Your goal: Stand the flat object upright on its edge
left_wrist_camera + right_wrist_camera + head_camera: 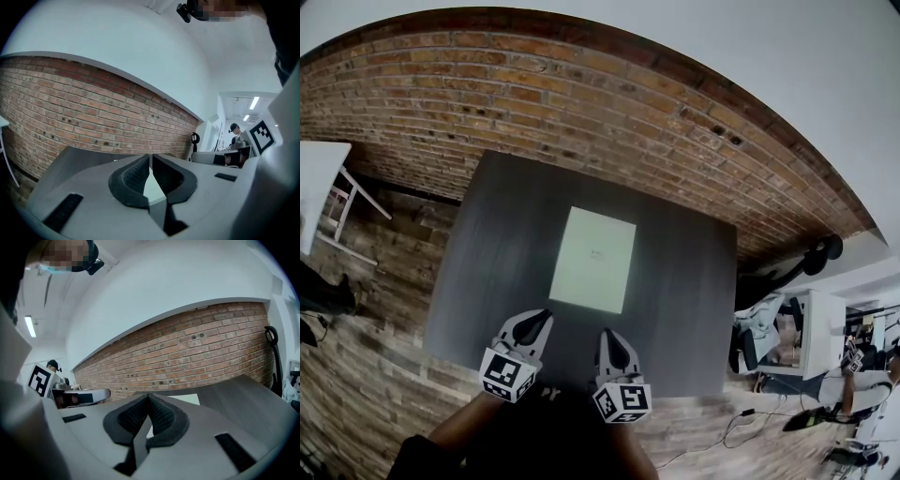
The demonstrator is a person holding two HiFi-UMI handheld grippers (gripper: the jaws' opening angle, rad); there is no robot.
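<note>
A flat pale green-white sheet [593, 260] lies face up in the middle of a dark grey table [497, 244]. My left gripper [546, 317] is shut and empty, just short of the sheet's near left corner. My right gripper [607, 334] is shut too, holding nothing, a little before the sheet's near edge. In the left gripper view the closed tips [150, 157] meet, with a sliver of the sheet [152, 190] showing below them. The right gripper view shows its tips [149, 396] together and the sheet [187, 400] just beyond.
A red brick wall [581, 103] runs behind the table. A white table [319, 187] stands at the far left. Desks, a chair [759, 333] and cables sit to the right, and a person [234, 136] is far off. The floor is wood planks.
</note>
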